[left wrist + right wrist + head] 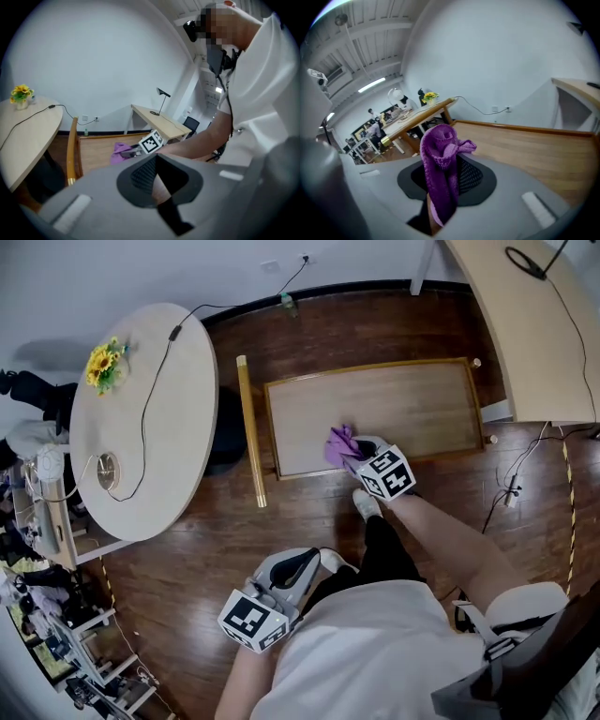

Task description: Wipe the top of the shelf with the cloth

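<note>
The right claw (pixel 354 460) is clamped on the purple cloth (pixel 339 444), which bunches up out of its jaws, while the left claw (pixel 305 568) hangs back near the person's body with its jaws together and nothing between them. The cloth sits over the front middle of the shelf (pixel 403 404), close to the near rim, though the pictures do not settle whether it is pressing on the wood or just above it. The wiping looks to be under way at most. The panel shows no streak or damp patch to mark what has been covered, so most of the top, especially the back and both ends, probably remains to do. The round desk (pixel 150 427) beside the shelf is the largest piece, a smooth, pale cream top with a thin black cable trailing across it. The shelf top is a flat rectangle of light matte wood grain inside a darker raised border that would likely stop the cloth at the edges. A rounded, golden-yellow wooden bar (pixel 251 432) runs along its left end. The cloth is a soft, nubbly knit, thick and loosely folded. A small bunch of yellow flowers (pixel 103 364) stands on the round desk.
</note>
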Demonstrator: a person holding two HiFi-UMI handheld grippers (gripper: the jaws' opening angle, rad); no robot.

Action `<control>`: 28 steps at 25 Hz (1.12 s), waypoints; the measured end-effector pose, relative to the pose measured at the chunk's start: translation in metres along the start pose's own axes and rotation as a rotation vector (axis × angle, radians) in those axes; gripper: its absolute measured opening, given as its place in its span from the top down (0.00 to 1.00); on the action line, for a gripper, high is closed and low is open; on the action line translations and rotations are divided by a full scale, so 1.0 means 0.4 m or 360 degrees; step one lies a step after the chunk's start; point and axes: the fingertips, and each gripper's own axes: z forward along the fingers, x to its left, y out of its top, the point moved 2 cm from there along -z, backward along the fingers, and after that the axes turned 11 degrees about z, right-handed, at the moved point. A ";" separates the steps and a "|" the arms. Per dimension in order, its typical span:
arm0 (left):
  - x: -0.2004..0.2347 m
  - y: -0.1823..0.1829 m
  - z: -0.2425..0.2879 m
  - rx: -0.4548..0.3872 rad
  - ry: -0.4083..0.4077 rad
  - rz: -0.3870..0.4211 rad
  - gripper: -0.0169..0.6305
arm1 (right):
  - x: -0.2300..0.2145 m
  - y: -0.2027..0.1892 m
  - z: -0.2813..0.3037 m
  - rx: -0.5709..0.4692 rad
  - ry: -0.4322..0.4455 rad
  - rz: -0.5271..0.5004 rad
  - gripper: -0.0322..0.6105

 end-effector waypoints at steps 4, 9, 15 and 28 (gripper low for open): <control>0.004 -0.030 -0.053 0.0009 0.0053 -0.0030 0.95 | 0.236 -0.035 0.177 0.0067 0.0280 -0.0086 0.80; 0.020 -0.067 -0.118 0.0032 0.0112 -0.0050 0.95 | 0.356 -0.088 0.287 0.0174 0.0355 -0.0181 0.80; 0.030 -0.067 -0.127 0.0024 0.0103 -0.0040 0.95 | 0.186 -0.137 0.212 0.0208 0.0159 -0.0147 0.80; -0.007 0.002 0.049 0.0046 -0.0189 0.0068 0.95 | -0.270 -0.191 -0.184 0.0151 -0.0356 0.0026 0.80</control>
